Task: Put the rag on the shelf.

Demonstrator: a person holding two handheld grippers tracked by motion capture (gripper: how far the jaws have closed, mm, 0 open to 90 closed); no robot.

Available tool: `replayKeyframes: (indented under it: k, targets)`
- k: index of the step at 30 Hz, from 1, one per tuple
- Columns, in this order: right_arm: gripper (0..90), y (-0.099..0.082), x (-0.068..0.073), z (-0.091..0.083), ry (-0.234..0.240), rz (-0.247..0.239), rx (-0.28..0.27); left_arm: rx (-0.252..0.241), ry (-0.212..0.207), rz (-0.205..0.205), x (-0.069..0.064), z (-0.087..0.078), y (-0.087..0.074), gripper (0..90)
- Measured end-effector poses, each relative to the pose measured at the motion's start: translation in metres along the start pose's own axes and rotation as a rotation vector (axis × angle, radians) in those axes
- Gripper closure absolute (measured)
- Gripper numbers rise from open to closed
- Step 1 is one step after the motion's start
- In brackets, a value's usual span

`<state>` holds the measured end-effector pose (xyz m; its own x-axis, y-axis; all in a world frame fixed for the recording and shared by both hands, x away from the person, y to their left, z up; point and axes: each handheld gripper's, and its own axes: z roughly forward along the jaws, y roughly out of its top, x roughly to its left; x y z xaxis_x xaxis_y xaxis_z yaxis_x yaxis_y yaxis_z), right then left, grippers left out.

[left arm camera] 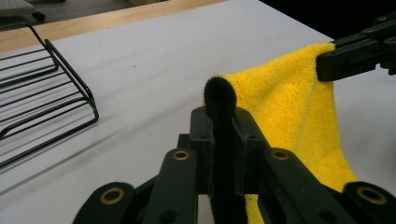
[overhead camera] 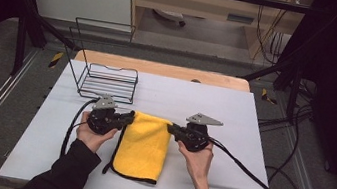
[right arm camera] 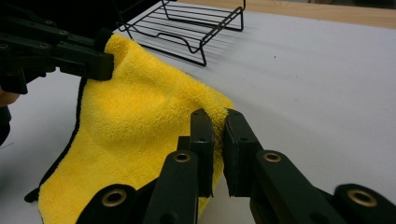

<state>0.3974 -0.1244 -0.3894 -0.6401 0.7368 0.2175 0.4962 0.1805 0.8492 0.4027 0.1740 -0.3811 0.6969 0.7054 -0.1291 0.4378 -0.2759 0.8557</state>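
The yellow cloth point(overhead camera: 142, 147) lies in the middle of the counter point(overhead camera: 254, 117), with its far edge lifted. The left gripper point(overhead camera: 128, 117) pinches the far corner at 10 o'clock, jaws closed on its black trim. The right gripper point(overhead camera: 171, 128) pinches the corner at 2 o'clock, jaws closed on the cloth. If one hand pulls too hard, a corner could slip out. Both hands are low, pointing toward each other. A wire rack point(overhead camera: 107, 83) sits at 11 o'clock.
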Motion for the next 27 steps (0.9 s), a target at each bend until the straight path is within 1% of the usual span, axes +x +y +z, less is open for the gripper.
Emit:
replayKeyframes:
  k: [3, 4, 6, 15, 19, 24, 27]
  targets:
    - [83.5, 0.003, 0.004, -0.003, 0.0, -0.019, -0.013, -0.016, 0.004, -0.003, -0.002, -0.004, 0.002, 80.2]
    - [83.5, 0.005, 0.005, -0.005, 0.002, -0.025, -0.027, -0.023, 0.003, -0.007, -0.002, -0.006, 0.003, 80.2]
    - [83.5, 0.006, 0.006, -0.006, 0.003, -0.028, -0.034, -0.038, 0.004, -0.009, -0.002, -0.009, 0.005, 80.3]
    - [83.5, 0.018, 0.016, -0.018, -0.01, -0.071, -0.097, -0.107, 0.02, 0.007, -0.009, -0.023, 0.013, 80.3]
    - [83.5, 0.024, 0.021, -0.023, -0.018, -0.094, -0.125, -0.13, 0.026, 0.013, -0.011, -0.029, 0.017, 80.3]
    - [83.5, 0.029, 0.025, -0.026, -0.024, -0.107, -0.147, -0.155, 0.036, 0.017, -0.011, -0.035, 0.021, 80.2]
    - [83.5, 0.033, 0.029, -0.027, -0.031, -0.125, -0.164, -0.172, 0.041, 0.016, -0.011, -0.038, 0.025, 80.2]
